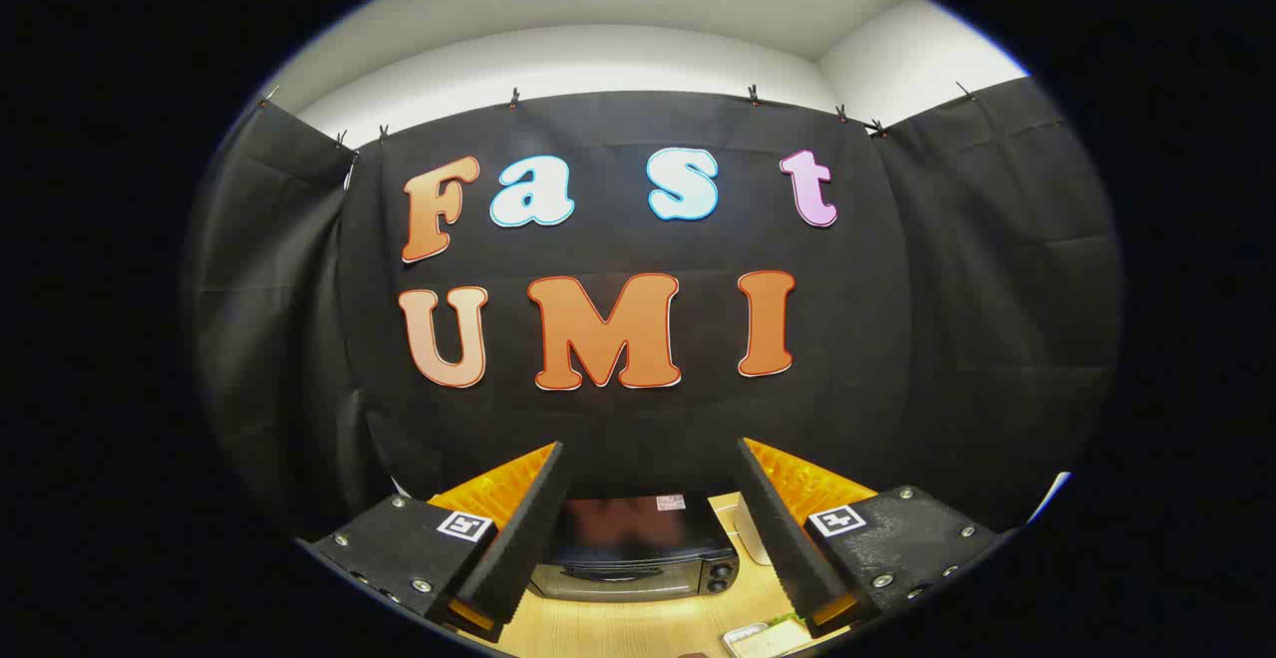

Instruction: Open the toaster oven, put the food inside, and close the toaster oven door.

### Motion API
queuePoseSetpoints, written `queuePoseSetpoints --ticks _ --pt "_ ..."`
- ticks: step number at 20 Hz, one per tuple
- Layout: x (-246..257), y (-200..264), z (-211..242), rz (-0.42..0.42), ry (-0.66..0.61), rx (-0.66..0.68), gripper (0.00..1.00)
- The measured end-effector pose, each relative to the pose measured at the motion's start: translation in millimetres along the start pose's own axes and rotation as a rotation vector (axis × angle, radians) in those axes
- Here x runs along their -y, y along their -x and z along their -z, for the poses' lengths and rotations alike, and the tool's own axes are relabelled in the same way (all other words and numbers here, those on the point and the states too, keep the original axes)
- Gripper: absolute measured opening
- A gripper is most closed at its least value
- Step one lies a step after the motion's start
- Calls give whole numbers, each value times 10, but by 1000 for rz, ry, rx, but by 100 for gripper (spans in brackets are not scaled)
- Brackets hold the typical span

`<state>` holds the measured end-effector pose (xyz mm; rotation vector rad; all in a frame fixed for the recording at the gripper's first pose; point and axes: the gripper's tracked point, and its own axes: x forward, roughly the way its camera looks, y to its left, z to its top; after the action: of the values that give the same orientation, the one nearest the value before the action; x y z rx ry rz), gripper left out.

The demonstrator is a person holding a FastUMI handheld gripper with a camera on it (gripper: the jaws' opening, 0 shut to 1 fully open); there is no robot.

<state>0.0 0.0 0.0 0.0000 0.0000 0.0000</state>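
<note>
A: Start at the gripper (653, 523). What are the two black ribbed foam fingers (528, 528) doing?

B: They're spread wide with nothing between them, held high and well clear of everything.

A: And just past them?

B: Seen through the gap, down on the light wooden table (648, 623), is the black and silver toaster oven (638, 548). Its door looks shut, and the knobs sit at its right end. A pale flat thing lies to its right, partly hidden by the right finger.

A: The food?

B: Probably the small tray with something green on it (763, 635), nearer than the oven, by the right finger. It's too small to identify.

A: So the door comes first.

B: I'd say so. Lower the gripper squarely toward the front and hook the handle near its middle. Then pull down evenly, so the oven doesn't slide.
</note>
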Motion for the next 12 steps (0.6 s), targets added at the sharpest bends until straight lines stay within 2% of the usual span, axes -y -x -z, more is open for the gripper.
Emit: queuePoseSetpoints --ticks 12 --pt "-182 90 57 -26 4 -15 99"
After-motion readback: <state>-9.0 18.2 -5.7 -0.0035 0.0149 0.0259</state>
